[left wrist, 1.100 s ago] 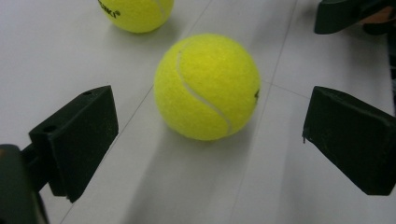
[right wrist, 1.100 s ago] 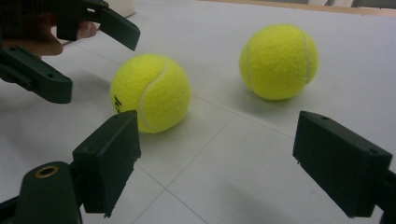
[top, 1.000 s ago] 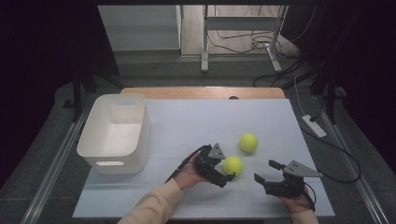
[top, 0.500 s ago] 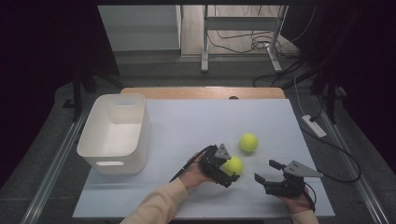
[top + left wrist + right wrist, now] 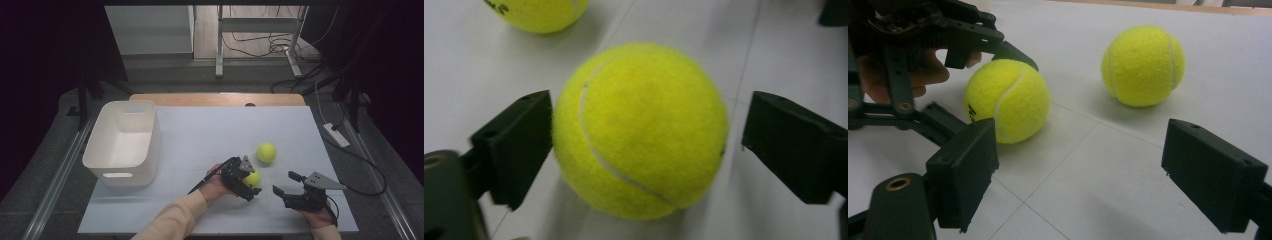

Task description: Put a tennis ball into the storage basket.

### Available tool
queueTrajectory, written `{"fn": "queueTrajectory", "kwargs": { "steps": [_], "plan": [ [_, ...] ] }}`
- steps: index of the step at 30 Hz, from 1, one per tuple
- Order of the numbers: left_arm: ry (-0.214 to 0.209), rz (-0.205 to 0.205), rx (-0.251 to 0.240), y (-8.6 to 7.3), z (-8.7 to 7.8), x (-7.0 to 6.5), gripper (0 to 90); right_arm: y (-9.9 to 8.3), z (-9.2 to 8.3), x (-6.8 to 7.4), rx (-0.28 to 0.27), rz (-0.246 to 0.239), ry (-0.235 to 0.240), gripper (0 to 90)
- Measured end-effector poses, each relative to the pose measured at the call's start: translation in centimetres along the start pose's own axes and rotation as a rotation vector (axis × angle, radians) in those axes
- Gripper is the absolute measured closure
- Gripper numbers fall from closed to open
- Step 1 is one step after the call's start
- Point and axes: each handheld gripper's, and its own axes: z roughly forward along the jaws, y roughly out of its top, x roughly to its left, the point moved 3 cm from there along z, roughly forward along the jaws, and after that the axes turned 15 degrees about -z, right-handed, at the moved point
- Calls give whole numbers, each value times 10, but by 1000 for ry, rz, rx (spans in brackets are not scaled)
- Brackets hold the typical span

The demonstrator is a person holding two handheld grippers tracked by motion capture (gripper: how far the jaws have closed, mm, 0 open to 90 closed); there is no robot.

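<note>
So the near tennis ball is sitting on the white table, toward the front and a bit right of centre, with the left gripper straddling it. A second ago those jaws stood wider and a touch further back; since then the hand has slid in and dropped around the ball, and the jaws have just been closing with the ball between them. In the left gripper view one pad looks to be touching or nearly touching the fuzz, while the other has a clear sliver of table showing beside the ball — so not a real grip yet, I'd say it's mid-squeeze.

The second tennis ball hasn't budged, lying just beyond the first one. The right gripper is parked near the front edge with its jaws wide apart and nothing in them, same spot as before.

The white bin sits well off to the left, empty as far as I can see — my guess is the ball goes there once the pinch finishes, so the lift shouldn't start until both pads are seated.
</note>
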Motion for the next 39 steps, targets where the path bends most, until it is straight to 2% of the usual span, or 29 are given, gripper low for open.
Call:
{"fn": "queueTrajectory", "kwargs": {
  "steps": [2,4,8,10,23,34,37,38,39],
  "plan": [
    [23,-5,-1,0,1,1,215,0,0,0,-2,1,0,150],
    [12,-16,2,0,0,4,257,0,0,0,0,1,-1,150],
    [-18,-30,10,0,-3,7,264,-1,0,-1,5,-1,-4,150],
    [-16,-29,1,0,-5,7,264,-1,0,0,5,-1,-4,151],
    [-32,-76,-91,-3,-33,12,264,-1,1,0,5,-2,-4,151],
    [-31,-71,-112,-7,-42,11,264,-1,1,-1,5,-2,-4,150],
    [-82,-98,-120,-7,-46,12,264,-1,0,-1,5,-1,-5,150],
    [-90,-100,-128,-7,-47,11,264,-1,0,-1,7,-2,-3,150],
    [-75,-91,-130,-7,-49,11,264,-1,0,-1,7,-2,-3,151]
  ]
}}
